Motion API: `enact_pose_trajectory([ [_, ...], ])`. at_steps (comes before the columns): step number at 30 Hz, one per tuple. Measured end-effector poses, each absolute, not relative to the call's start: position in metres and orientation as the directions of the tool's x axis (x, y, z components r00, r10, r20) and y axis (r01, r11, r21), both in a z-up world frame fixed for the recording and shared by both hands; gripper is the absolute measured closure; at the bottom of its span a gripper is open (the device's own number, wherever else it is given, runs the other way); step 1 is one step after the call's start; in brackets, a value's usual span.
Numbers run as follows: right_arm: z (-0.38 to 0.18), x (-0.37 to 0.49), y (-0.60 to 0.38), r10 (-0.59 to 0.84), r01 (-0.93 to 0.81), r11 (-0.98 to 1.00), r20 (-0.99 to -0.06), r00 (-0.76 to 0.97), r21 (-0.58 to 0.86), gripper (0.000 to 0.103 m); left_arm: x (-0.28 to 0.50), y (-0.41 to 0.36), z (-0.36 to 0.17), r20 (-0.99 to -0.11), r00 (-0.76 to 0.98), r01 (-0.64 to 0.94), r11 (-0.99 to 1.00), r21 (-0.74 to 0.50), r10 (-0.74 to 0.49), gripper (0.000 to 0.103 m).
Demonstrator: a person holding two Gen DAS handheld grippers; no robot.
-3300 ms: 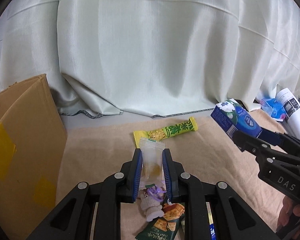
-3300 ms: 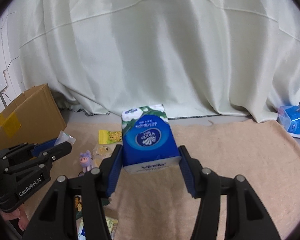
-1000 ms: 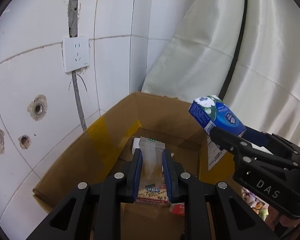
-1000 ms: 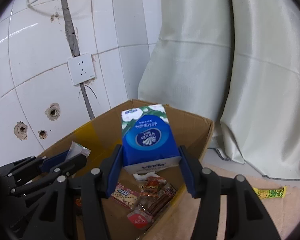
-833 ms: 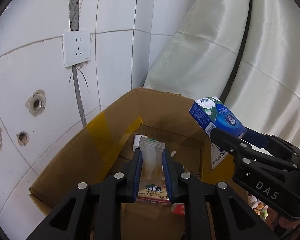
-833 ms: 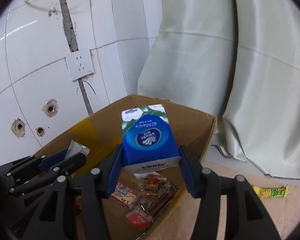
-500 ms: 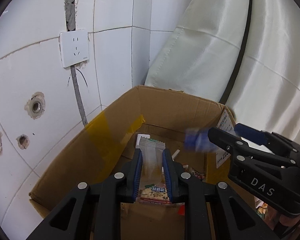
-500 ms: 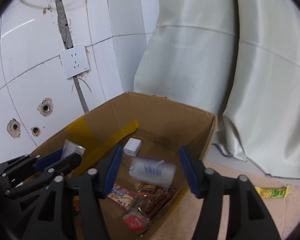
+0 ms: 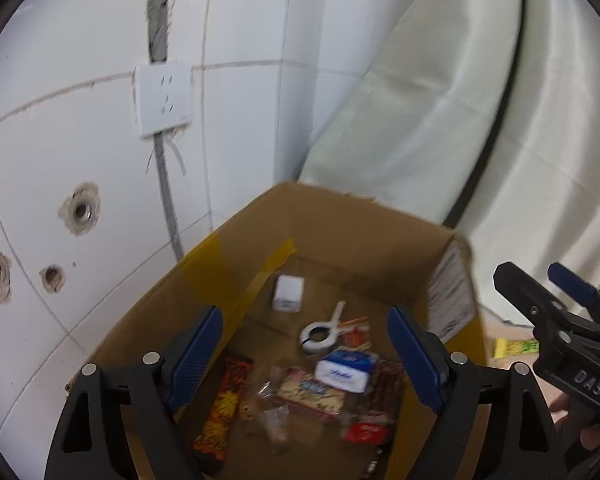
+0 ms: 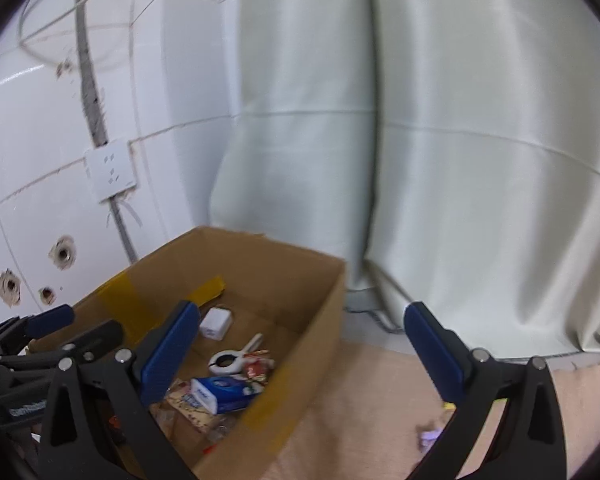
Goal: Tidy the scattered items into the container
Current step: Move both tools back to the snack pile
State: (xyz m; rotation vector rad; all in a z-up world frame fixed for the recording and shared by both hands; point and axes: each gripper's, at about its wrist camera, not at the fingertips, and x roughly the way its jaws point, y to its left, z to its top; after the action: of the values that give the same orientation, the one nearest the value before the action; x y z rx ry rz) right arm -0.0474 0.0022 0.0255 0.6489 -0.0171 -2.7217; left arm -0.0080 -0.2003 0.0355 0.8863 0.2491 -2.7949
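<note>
- The left gripper (image 9: 306, 348) hangs over the cardboard box (image 9: 364, 216), its jaws just sprung wide apart and nothing between them; the clear snack packet (image 9: 274, 420) it let go lies on the box floor below, blurred.
- Inside the box, from its left wall rightwards: an orange-and-black bar (image 9: 224, 400), a white cube (image 9: 287, 298) near the far wall, a white clip (image 9: 322, 330), then the blue tissue pack (image 9: 344, 372) lying on other wrappers.
- The right gripper (image 10: 300, 352) has also just opened fully and holds nothing; it sits over the box's right wall, half above the tan cloth (image 10: 360, 408) outside.
- Right of the box, a yellow-green snack bar (image 9: 516, 347) lies on the cloth, and a small purple thing (image 10: 430, 436), too blurred to name, lies further right; the task is not finished, I judge.
- Risks, as I judge them: the right gripper's lower jaw hangs close to the box's right wall, so a careless swing away could catch the rim and drag or tip the light box.
- The two grippers are near each other above the box; leaving together, they could knock.
- The flat snack bar on soft cloth may slip a wide-open pinch, or the pads may gather cloth with it.
</note>
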Motion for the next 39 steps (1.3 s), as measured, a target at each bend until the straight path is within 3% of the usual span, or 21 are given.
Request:
enact_pose_trajectory([
  [4,0.038,-0.034,0.034,-0.296,0.28,-0.955,-0.372,-0.88,0.098,0.0,0.0,-0.176,0.051,-0.539,-0.84,0.149,-0.982,-0.119,-0.063,0.0],
  [12,0.054,-0.004,0.102,-0.217,0.188,-0.974,-0.297,-0.93,0.124,0.0,0.016,-0.109,0.074,-0.378,-0.917,-0.1,-0.991,-0.088,0.127,0.0],
  [17,0.046,0.009,0.142,-0.159,0.123,-0.984,-0.318,-0.935,0.129,0.0,0.011,-0.073,0.072,-0.402,-0.905,-0.091,-0.987,-0.133,0.138,0.0],
  [23,0.013,0.009,0.175,-0.104,0.07,-0.993,-0.402,-0.91,0.097,0.0,-0.001,-0.025,0.045,-0.454,-0.874,-0.15,-0.985,-0.083,0.172,0.0],
  [26,-0.006,0.003,0.189,-0.099,0.058,-0.993,-0.462,-0.881,0.104,0.0,-0.012,-0.009,0.023,-0.501,-0.84,-0.176,-0.978,-0.11,0.207,0.0],
  [30,-0.029,-0.004,0.204,-0.081,0.027,-0.994,-0.529,-0.845,0.11,0.0,-0.027,0.013,-0.01,-0.575,-0.801,-0.144,-0.986,-0.081,0.164,0.0],
  [39,-0.07,-0.005,0.22,-0.071,0.012,-0.995,-0.614,-0.786,0.101,0.0,-0.048,0.047,-0.075,-0.699,-0.7,-0.177,-0.984,-0.029,0.147,0.001],
])
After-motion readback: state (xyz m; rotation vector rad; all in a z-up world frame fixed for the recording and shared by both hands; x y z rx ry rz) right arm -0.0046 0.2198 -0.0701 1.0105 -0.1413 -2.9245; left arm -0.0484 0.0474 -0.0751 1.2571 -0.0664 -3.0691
